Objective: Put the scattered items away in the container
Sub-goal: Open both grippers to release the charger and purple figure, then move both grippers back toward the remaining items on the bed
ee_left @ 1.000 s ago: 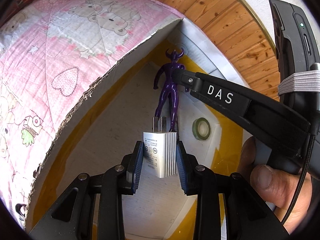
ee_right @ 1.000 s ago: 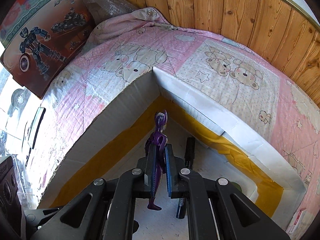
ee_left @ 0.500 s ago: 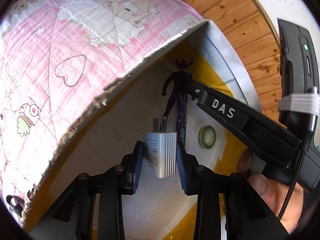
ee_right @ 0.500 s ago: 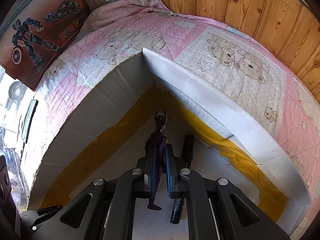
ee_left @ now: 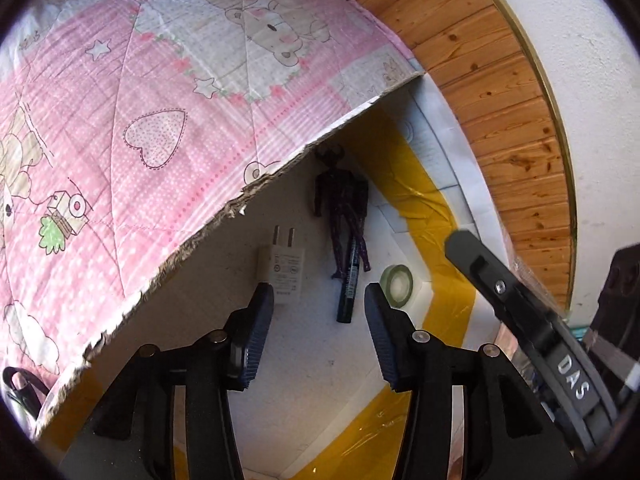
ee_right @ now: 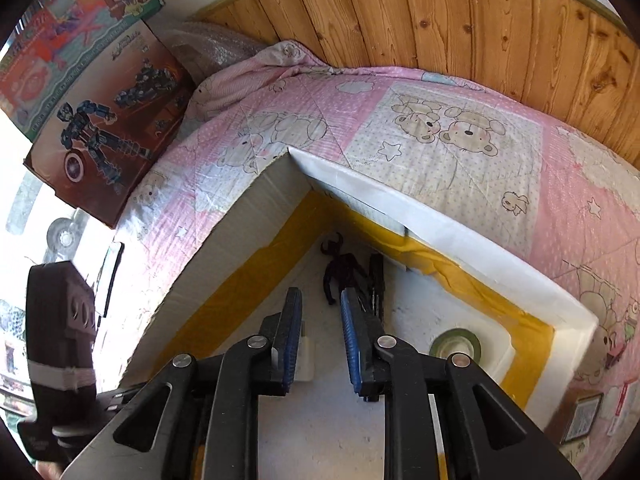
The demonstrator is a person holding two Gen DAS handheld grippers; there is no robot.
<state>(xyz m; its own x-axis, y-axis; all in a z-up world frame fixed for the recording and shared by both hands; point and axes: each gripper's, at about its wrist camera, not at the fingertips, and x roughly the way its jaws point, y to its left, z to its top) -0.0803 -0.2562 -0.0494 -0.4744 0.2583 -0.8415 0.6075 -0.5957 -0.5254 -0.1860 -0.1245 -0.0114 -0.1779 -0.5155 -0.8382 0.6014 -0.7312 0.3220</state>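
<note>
A white cardboard box (ee_left: 200, 276) with yellow tape stands on a pink quilt. On its floor lie a white charger (ee_left: 282, 268), a purple horned figure (ee_left: 340, 208), a black pen (ee_left: 347, 280) and a green tape roll (ee_left: 396, 280). My left gripper (ee_left: 318, 308) hangs over the charger, its jaws opening with nothing between them. My right gripper (ee_right: 320, 320) is also opening and empty; the figure (ee_right: 340, 268) lies beyond its tips beside the pen (ee_right: 376, 280). The tape roll (ee_right: 456, 344) sits to the right. The charger (ee_right: 306, 356) shows partly behind one finger.
The pink bear quilt (ee_right: 440, 128) surrounds the box, whose rim (ee_right: 440, 224) stands high. Wooden panelling (ee_right: 440, 20) runs behind. Toy boxes (ee_right: 108, 120) lean at the left. A finger (ee_left: 480, 264) of my right gripper crosses the left wrist view at the right.
The left jaws let go of the charger, which now lies on the box floor. The right jaws released the purple figure into the corner and pulled back and up.
</note>
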